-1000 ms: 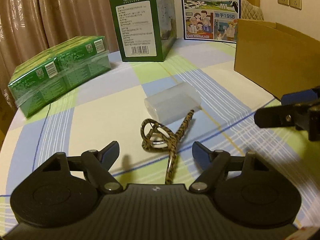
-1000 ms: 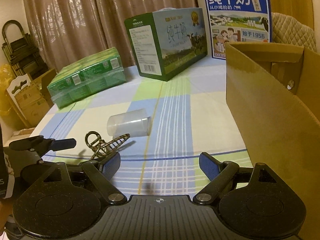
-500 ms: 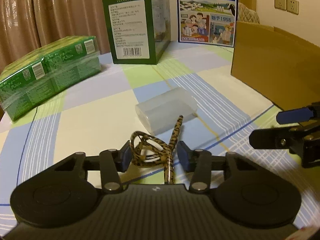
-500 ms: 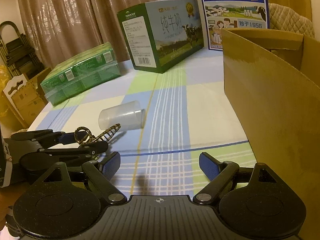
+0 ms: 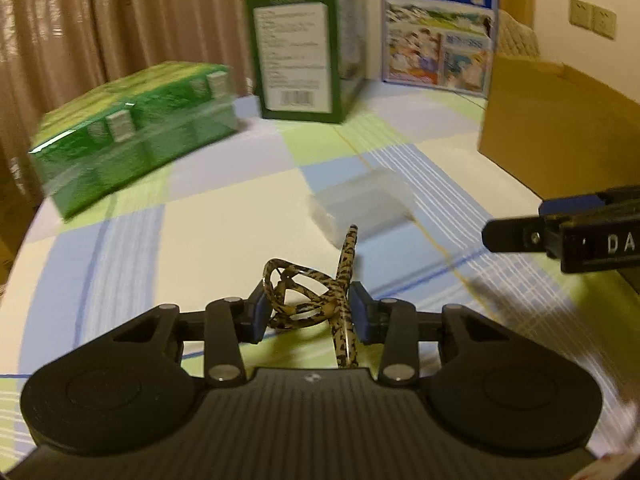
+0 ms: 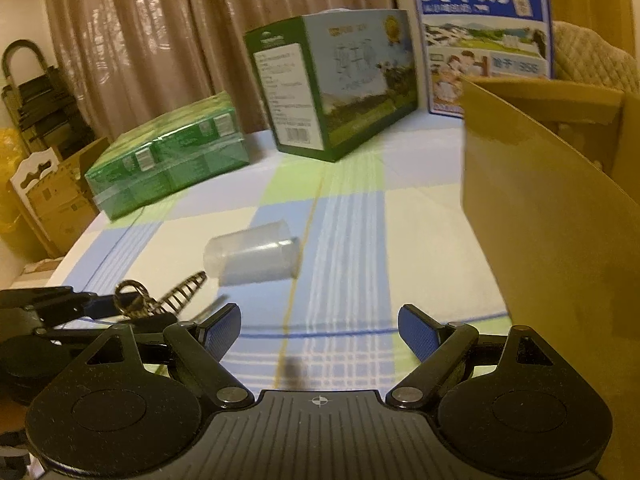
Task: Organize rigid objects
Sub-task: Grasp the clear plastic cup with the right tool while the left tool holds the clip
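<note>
My left gripper (image 5: 310, 312) is shut on a leopard-print hair claw clip (image 5: 316, 296) and holds it just above the checked tablecloth. The clip also shows in the right wrist view (image 6: 160, 300), held by the left gripper (image 6: 100, 304). A clear plastic cup (image 5: 364, 204) lies on its side just beyond the clip; it also shows in the right wrist view (image 6: 252, 256). My right gripper (image 6: 320, 328) is open and empty, to the right of the left one, beside an open cardboard box (image 6: 560, 220). Its fingers (image 5: 520, 232) show in the left wrist view.
A shrink-wrapped pack of green cartons (image 5: 132, 136) lies at the back left. A green milk carton box (image 5: 304, 44) and a blue milk box (image 5: 440, 24) stand at the back. The cardboard box (image 5: 560, 128) stands at the right. The table's left edge (image 6: 76, 248) is rounded.
My left gripper moved forward around the hair clip, shut on it, and has lifted it off the cloth. The right gripper stayed open and shifted slightly.
</note>
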Action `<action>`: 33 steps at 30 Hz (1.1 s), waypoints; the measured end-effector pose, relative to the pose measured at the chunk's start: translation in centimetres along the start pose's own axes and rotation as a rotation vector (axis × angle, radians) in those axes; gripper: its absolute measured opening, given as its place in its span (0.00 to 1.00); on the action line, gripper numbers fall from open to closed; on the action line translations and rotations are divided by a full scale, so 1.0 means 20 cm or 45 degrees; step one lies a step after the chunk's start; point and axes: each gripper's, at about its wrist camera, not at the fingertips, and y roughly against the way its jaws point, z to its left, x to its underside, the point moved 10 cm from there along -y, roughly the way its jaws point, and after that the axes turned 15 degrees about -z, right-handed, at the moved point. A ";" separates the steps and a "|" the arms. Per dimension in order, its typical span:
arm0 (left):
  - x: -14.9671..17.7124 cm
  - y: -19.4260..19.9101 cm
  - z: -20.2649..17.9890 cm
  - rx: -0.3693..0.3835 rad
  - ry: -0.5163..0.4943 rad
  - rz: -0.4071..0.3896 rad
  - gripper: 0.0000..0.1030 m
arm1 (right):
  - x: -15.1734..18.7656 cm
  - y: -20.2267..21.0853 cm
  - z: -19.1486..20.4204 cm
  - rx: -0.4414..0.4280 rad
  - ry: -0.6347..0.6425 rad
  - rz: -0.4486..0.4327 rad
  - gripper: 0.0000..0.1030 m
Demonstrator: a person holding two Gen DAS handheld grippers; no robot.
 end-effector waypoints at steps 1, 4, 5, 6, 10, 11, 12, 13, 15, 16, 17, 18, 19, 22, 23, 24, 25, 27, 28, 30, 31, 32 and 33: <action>-0.01 0.01 0.03 -0.022 0.017 -0.009 0.34 | -0.01 -0.01 0.02 -0.011 0.011 -0.004 0.81; -0.04 0.02 0.13 -0.092 0.072 -0.040 0.34 | -0.01 -0.06 0.08 -0.045 0.063 -0.011 0.81; -0.05 0.02 0.15 -0.113 0.080 -0.044 0.34 | -0.02 -0.08 0.10 -0.056 0.080 -0.016 0.82; -0.05 0.02 0.18 -0.135 0.088 -0.046 0.34 | -0.02 -0.10 0.13 -0.064 0.102 -0.019 0.82; -0.05 0.00 0.28 -0.202 0.120 -0.042 0.34 | 0.00 -0.19 0.22 -0.074 0.194 -0.027 0.82; -0.05 0.00 0.30 -0.216 0.133 -0.041 0.34 | 0.01 -0.22 0.24 -0.066 0.226 -0.029 0.82; -0.05 0.00 0.32 -0.227 0.147 -0.042 0.34 | 0.01 -0.25 0.26 -0.061 0.251 -0.030 0.82; -0.05 0.00 0.34 -0.235 0.152 -0.042 0.34 | 0.02 -0.27 0.27 -0.055 0.270 -0.033 0.82; -0.05 0.00 0.37 -0.253 0.146 -0.043 0.34 | 0.04 -0.31 0.30 -0.053 0.287 -0.032 0.82; -0.05 0.01 0.39 -0.265 0.150 -0.043 0.34 | 0.04 -0.33 0.31 -0.047 0.295 -0.034 0.82; -0.04 0.01 0.41 -0.279 0.170 -0.041 0.34 | 0.05 -0.34 0.32 -0.037 0.302 -0.036 0.82; -0.04 0.01 0.42 -0.292 0.204 -0.038 0.34 | 0.05 -0.37 0.33 -0.022 0.307 -0.041 0.82; -0.03 0.02 0.43 -0.295 0.225 -0.035 0.34 | 0.05 -0.38 0.34 -0.012 0.306 -0.039 0.84; -0.02 0.02 0.44 -0.301 0.236 -0.032 0.34 | 0.05 -0.43 0.37 0.013 0.307 -0.038 0.87; -0.02 0.02 0.44 -0.299 0.248 -0.033 0.34 | 0.05 -0.45 0.37 0.029 0.322 -0.041 0.87; -0.02 0.02 0.44 -0.295 0.259 -0.034 0.34 | 0.05 -0.46 0.37 0.038 0.328 -0.039 0.87; -0.03 0.02 0.44 -0.295 0.263 -0.036 0.34 | 0.05 -0.47 0.37 0.044 0.326 -0.035 0.87; -0.03 0.02 0.44 -0.290 0.264 -0.040 0.34 | 0.05 -0.49 0.37 0.052 0.317 -0.029 0.87; -0.03 0.02 0.43 -0.285 0.266 -0.041 0.34 | 0.05 -0.50 0.37 0.054 0.316 -0.028 0.87; -0.04 0.01 0.42 -0.279 0.262 -0.039 0.34 | 0.05 -0.52 0.37 0.052 0.318 -0.024 0.87; -0.04 0.01 0.42 -0.278 0.258 -0.039 0.34 | 0.05 -0.53 0.37 0.052 0.320 -0.020 0.86; -0.04 0.01 0.42 -0.277 0.256 -0.039 0.34 | 0.05 -0.53 0.36 0.053 0.322 -0.016 0.86; -0.04 0.01 0.41 -0.274 0.256 -0.039 0.34 | 0.06 -0.54 0.36 0.053 0.327 -0.009 0.86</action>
